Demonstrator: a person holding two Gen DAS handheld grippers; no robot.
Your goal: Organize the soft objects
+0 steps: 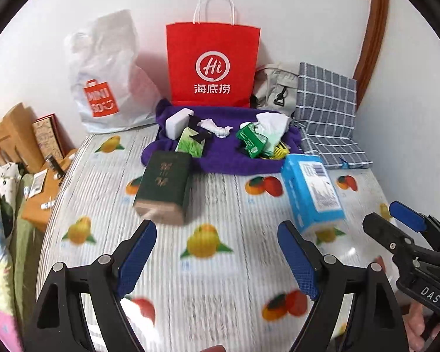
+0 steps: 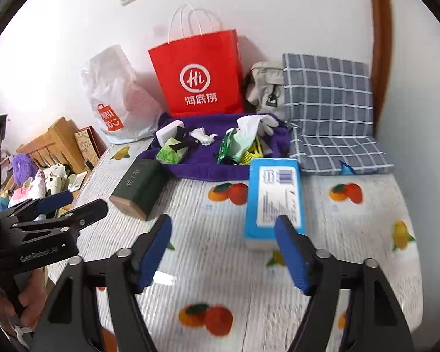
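Observation:
A dark green tissue pack (image 1: 164, 187) (image 2: 138, 187) and a blue tissue pack (image 1: 312, 190) (image 2: 274, 199) lie on a fruit-print table cover. Behind them a purple towel (image 1: 220, 158) (image 2: 208, 167) holds a white block (image 1: 177, 121), a light green pack (image 1: 190, 146), crumpled tissue (image 1: 217, 127), and a green wipes pack (image 1: 250, 140). My left gripper (image 1: 217, 234) is open and empty just in front of the dark green pack. My right gripper (image 2: 223, 231) is open and empty, its right finger overlapping the blue pack's near end.
A red paper bag (image 1: 212, 64) (image 2: 199, 76), a white Miniso plastic bag (image 1: 108, 79), a beige pouch (image 1: 275, 88) and a folded grey checked cloth (image 1: 328, 111) (image 2: 328, 111) stand along the wall. Wooden furniture and clutter lie at the left (image 1: 20, 152).

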